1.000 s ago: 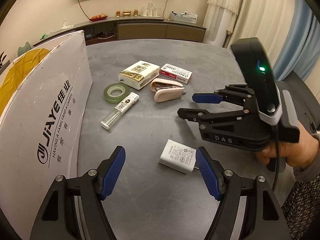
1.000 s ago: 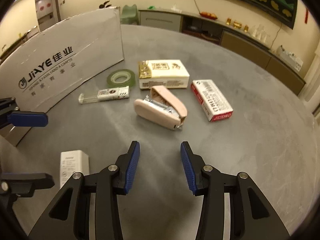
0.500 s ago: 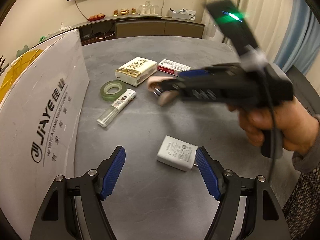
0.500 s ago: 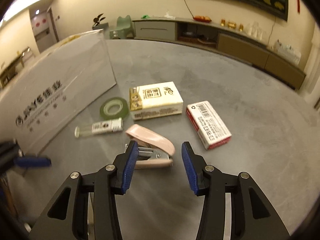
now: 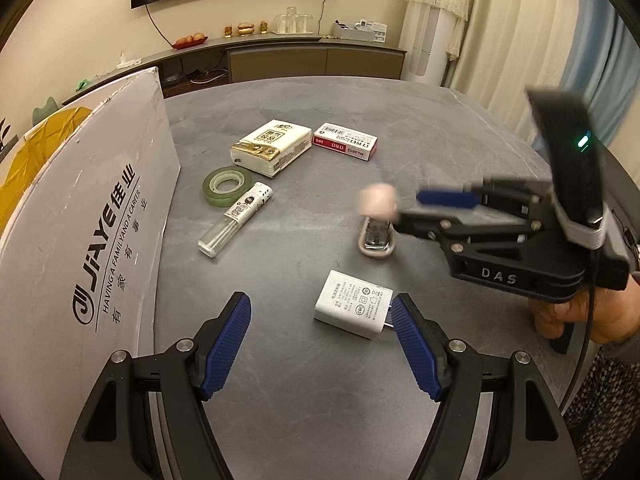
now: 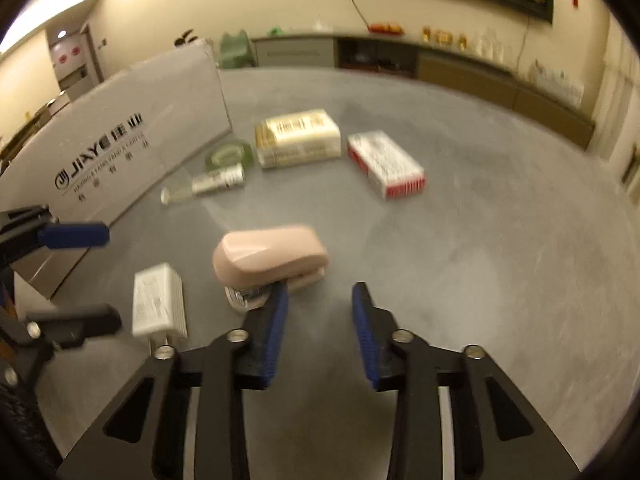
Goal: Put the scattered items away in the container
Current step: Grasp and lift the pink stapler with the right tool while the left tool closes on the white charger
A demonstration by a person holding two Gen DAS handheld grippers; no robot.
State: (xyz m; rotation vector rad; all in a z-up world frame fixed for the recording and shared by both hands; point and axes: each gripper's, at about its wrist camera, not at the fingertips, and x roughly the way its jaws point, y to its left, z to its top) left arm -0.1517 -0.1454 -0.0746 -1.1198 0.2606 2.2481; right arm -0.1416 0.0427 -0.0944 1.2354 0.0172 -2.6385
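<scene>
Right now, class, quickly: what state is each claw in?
Left claw: open, holding nothing; the white charger lies by its right finger.
Right claw: open, holding nothing; the pink stapler sits just beside its left finger.

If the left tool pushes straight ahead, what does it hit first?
Most likely the white charger, lying just ahead of the open left tool, beside its right finger. Depth is hard to judge.

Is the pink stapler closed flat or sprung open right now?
Sprung open. The stapler has its pink top lifted at the front, exposing the metal magazine; it lies on the table beside the right claw, ungripped.
</scene>
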